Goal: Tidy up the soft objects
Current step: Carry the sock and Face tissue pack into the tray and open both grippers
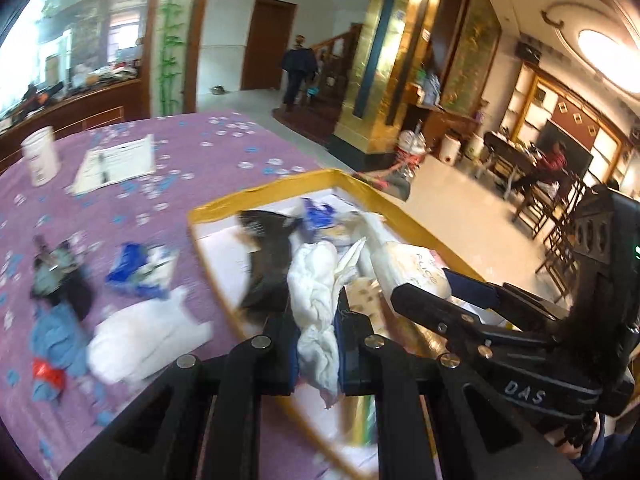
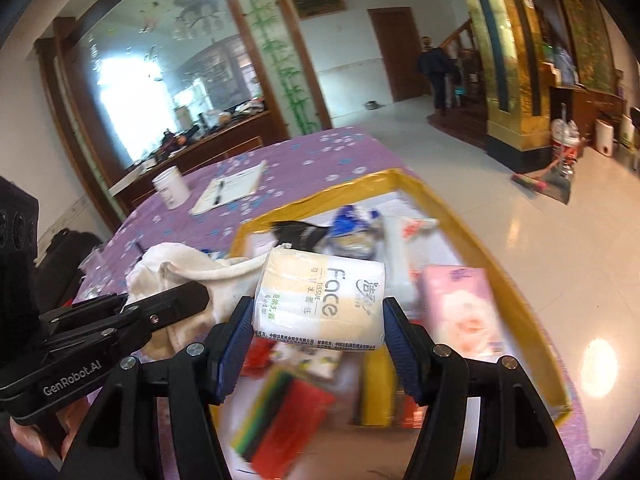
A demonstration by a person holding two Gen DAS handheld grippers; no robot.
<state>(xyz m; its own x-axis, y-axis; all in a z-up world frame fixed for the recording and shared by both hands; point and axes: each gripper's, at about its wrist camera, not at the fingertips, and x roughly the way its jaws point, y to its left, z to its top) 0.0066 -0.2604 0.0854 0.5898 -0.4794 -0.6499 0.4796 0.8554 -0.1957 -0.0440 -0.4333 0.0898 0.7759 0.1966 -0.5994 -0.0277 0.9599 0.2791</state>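
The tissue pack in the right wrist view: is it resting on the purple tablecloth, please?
No, the tissue pack is clamped between the right gripper's blue pads, held above the yellow-rimmed box.

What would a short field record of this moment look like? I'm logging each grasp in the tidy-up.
left gripper: shut on white cloth
right gripper: shut on tissue pack
box: yellow-rimmed box on purple tablecloth, holding mixed packets
in box: pink packet, black pouch
left on cloth: white bundle, blue packet, blue garment
background: white cup, paper sheet
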